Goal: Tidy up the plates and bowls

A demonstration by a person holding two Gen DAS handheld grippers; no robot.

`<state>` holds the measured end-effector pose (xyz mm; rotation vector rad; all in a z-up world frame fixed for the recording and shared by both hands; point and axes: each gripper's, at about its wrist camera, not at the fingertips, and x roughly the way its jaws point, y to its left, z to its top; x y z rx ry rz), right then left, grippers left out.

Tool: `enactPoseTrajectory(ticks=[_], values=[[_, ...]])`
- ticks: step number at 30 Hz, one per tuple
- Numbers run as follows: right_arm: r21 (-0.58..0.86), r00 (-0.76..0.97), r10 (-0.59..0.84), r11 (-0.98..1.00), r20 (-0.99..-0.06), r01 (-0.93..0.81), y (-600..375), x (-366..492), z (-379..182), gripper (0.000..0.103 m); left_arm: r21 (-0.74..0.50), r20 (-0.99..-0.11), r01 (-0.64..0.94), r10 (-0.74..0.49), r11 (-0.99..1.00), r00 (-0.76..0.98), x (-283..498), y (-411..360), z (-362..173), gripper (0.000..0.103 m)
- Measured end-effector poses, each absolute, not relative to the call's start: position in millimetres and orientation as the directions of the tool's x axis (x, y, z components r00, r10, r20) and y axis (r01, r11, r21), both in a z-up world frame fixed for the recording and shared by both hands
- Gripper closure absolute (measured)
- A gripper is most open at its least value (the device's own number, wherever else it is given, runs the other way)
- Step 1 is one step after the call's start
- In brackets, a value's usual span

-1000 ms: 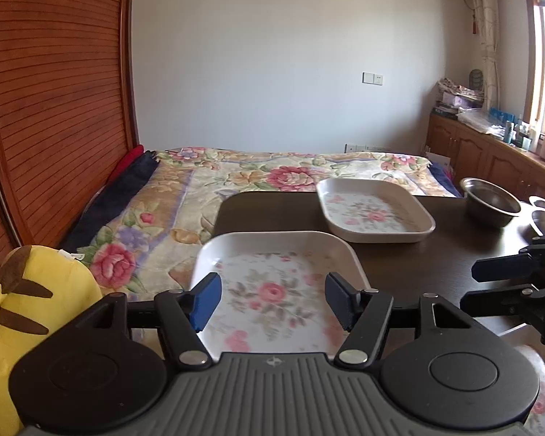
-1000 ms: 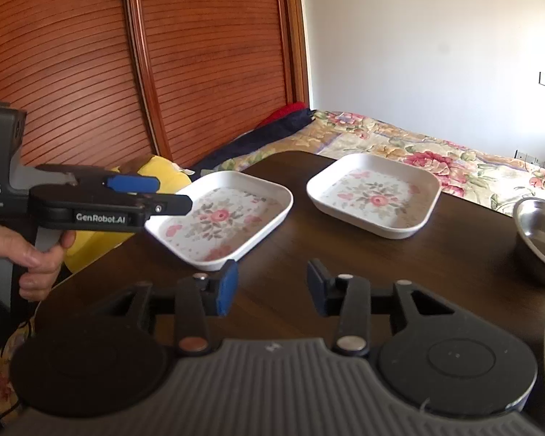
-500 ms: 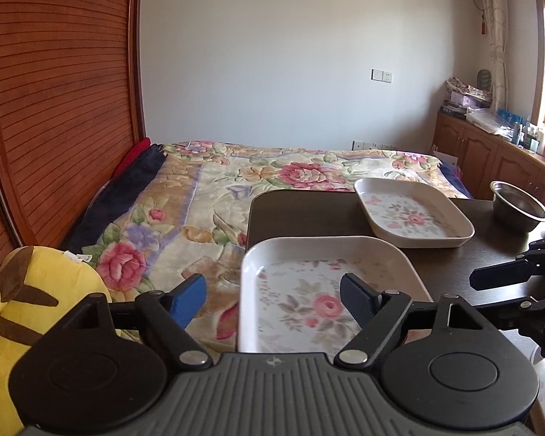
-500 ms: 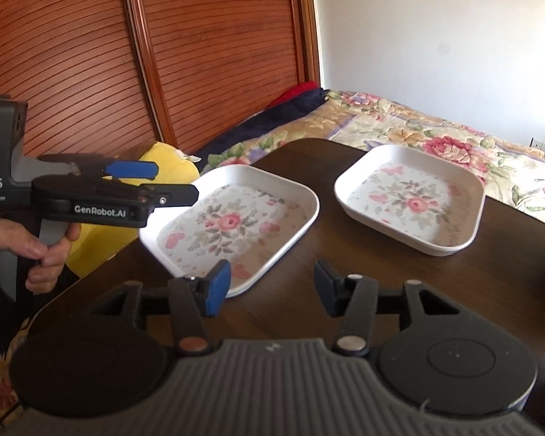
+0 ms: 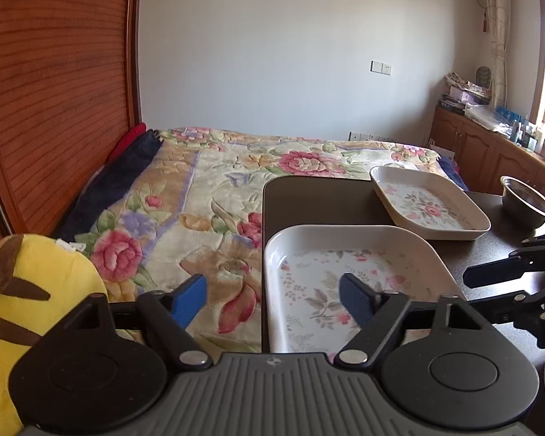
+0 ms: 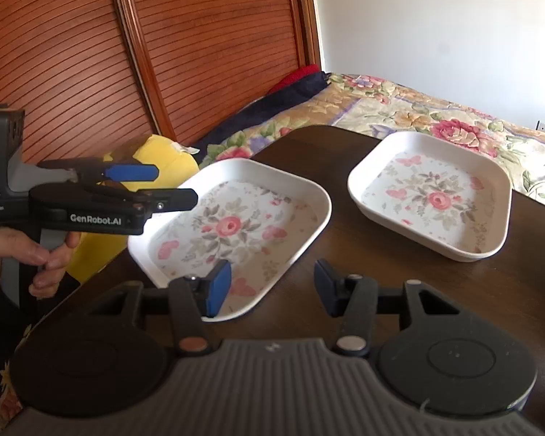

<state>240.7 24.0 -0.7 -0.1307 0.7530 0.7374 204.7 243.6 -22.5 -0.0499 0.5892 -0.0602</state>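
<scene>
- The yellow plush toy (image 5: 29,290) lies at the far left, beside the bed with the floral bedspread (image 5: 214,189).
- The left gripper (image 5: 272,299) hangs with its jaws wide apart and holds nothing; its left finger is over the bedspread, its right finger over the near plate (image 6: 232,229).
- A hand (image 6: 29,254) grips the handle of this gripper.
- The near plate, white with a flower print, rests on the left corner of the dark table (image 6: 454,283).
- The right gripper (image 6: 270,287) is also open and empty; its left finger is above the near plate's edge.
- The far plate (image 6: 432,196) rests further right, apart from the near one.
- A metal bowl (image 5: 527,203) stands on the table to the right of the far plate.
</scene>
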Motion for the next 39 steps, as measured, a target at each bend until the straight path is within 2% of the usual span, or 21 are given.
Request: enactPoseTrajectory(ticks=[1, 3, 4, 7, 8, 9, 12, 19, 34, 39], values=[[0.146, 0.492, 0.561, 0.744, -0.666, -0.652, 25.4, 241.7, -1.4, 0.051, -0.072, -0.557, 0.042, -0.075, 0.997, 0.827, 205.5, 244.6, -23.5, 0.033], [0.144, 0.489, 0.558, 0.744, -0.67, -0.652, 27.7, 243.5, -2.8, 0.054, -0.084, -0.563, 0.045, -0.085, 0.995, 0.822, 206.9, 246.6, -25.8, 0.048], [0.143, 0.487, 0.557, 0.744, -0.672, -0.653, 28.7, 244.4, -3.4, 0.055, -0.087, -0.566, 0.047, -0.088, 0.995, 0.82, 207.3, 246.7, -26.7, 0.049], [0.149, 0.481, 0.559, 0.742, -0.675, -0.654, 29.6, 246.4, -4.5, 0.059, -0.088, -0.578, 0.054, -0.095, 0.995, 0.81, 208.5, 246.0, -29.4, 0.064], [0.15, 0.48, 0.56, 0.741, -0.675, -0.655, 29.7, 246.9, -4.6, 0.063, -0.086, -0.582, 0.056, -0.096, 0.995, 0.807, 208.8, 245.6, -30.1, 0.072], [0.153, 0.477, 0.563, 0.739, -0.675, -0.656, 29.6, 247.2, -4.9, 0.065, -0.086, -0.585, 0.058, -0.097, 0.995, 0.805, 209.0, 245.6, -30.8, 0.076], [0.156, 0.473, 0.565, 0.737, -0.677, -0.658, 29.8, 248.2, -6.6, 0.074, -0.088, -0.592, 0.056, -0.097, 0.995, 0.8, 208.7, 245.4, -32.8, 0.078], [0.161, 0.458, 0.564, 0.734, -0.687, -0.66, 31.9, 251.5, -10.1, 0.076, -0.094, -0.593, 0.058, -0.103, 0.994, 0.799, 205.6, 242.0, -31.3, 0.085], [0.188, 0.46, 0.58, 0.734, -0.672, -0.652, 17.2, 251.0, -8.0, 0.085, -0.089, -0.597, 0.047, -0.091, 0.995, 0.797, 185.7, 228.7, -16.3, 0.086], [0.189, 0.49, 0.583, 0.746, -0.648, -0.638, 3.6, 245.0, 0.1, 0.088, -0.089, -0.587, 0.049, -0.092, 0.995, 0.804, 176.7, 214.3, -9.2, 0.09]])
